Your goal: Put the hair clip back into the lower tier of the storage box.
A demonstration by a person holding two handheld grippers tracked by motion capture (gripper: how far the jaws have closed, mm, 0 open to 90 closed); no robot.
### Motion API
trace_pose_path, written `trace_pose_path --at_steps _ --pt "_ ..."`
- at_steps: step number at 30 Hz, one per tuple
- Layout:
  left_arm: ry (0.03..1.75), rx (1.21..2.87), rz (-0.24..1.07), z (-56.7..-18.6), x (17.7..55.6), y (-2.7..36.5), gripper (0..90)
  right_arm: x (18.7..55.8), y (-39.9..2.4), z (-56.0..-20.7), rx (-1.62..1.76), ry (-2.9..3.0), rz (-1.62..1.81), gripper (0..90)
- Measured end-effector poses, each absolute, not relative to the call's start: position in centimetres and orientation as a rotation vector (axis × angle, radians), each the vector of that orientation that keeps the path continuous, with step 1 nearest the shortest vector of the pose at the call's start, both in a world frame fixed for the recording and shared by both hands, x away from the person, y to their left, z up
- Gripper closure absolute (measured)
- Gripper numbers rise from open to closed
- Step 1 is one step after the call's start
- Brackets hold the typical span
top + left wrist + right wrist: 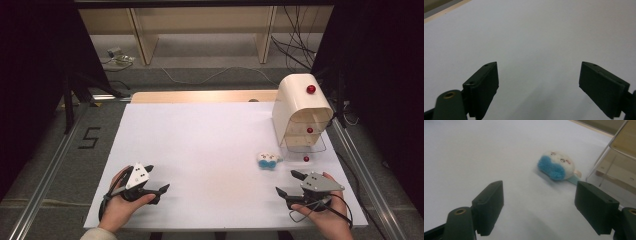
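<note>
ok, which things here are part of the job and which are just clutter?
In play:
- plush toy, blue and white, lying on the white table ahead of the right gripper, jaws open
- drawer unit with red knobs, bottom clear drawer pulled out
- left gripper, open, holding nothing

Lying about:
- cables on the floor beyond the table
- floor marking "5"

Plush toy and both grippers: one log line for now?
left gripper: open, empty | right gripper: open, empty | plush toy: on table, beside drawer unit, bottom drawer open

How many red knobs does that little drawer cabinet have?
3: the top knob on the curved cover, the middle knob below it, the lowest knob on the pulled-out clear drawer. Others may be hidden.
</note>
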State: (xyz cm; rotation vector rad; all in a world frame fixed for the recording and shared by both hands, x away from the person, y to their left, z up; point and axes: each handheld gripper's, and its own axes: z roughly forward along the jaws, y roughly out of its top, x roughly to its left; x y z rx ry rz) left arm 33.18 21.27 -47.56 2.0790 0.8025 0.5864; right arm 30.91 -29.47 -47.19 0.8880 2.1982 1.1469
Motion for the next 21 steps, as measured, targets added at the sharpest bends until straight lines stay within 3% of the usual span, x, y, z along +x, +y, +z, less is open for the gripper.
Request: trace_pose_path --at_steps 21 --pt "0.791 2.086 0.575 -47.7 33.4 20.8 16.0 36.1 -26.0 -47.0 0.841 2.252 1.03 23.9"
